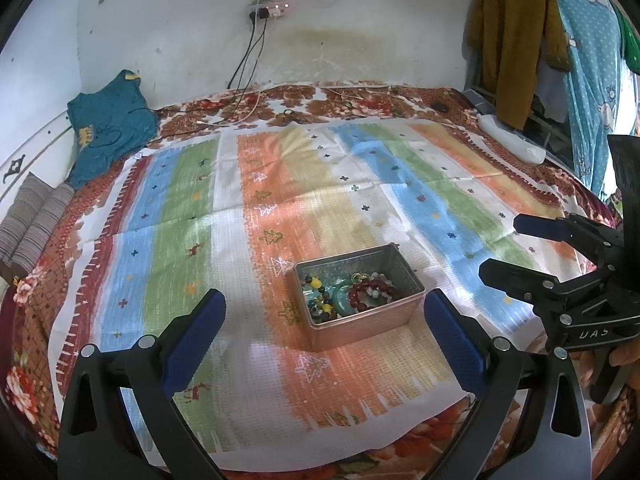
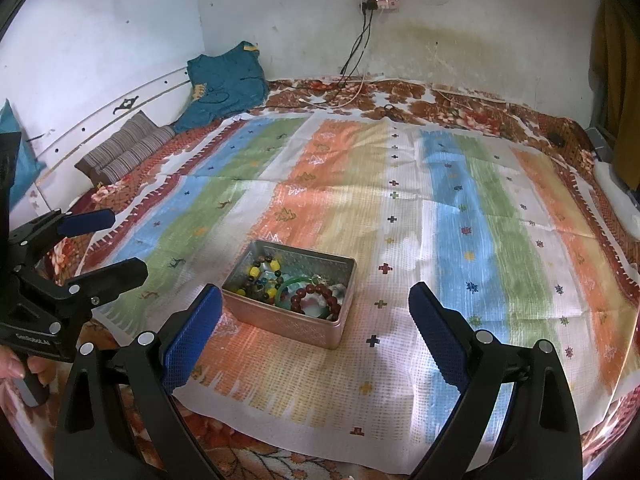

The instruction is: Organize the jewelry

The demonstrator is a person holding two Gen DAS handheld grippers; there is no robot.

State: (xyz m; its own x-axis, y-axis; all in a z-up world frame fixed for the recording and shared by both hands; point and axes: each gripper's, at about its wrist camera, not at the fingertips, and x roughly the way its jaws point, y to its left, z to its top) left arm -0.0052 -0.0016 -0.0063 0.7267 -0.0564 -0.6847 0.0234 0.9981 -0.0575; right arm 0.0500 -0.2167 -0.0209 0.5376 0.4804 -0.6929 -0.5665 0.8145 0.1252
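An open metal box [image 1: 412,286] sits on the striped cloth [image 1: 256,208]; it also shows in the right wrist view [image 2: 344,280]. Inside lie a dark red bead bracelet [image 1: 370,290] [image 2: 316,300], a green bangle [image 1: 342,298] [image 2: 290,285] and a multicoloured bead string [image 1: 318,300] [image 2: 260,276]. My left gripper [image 1: 324,308] is open and empty, just in front of the box. My right gripper [image 2: 316,304] is open and empty, just in front of the box from the other side. Each gripper shows in the other's view: the right one [image 1: 504,248], the left one [image 2: 116,240].
The cloth covers a floral bedspread [image 1: 36,292]. A teal garment [image 1: 108,128] and striped cushions [image 1: 32,220] lie at the far left by the wall. Cables [image 1: 250,56] hang from a wall socket. Clothes [image 1: 516,40] hang at the far right above a white object [image 1: 512,138].
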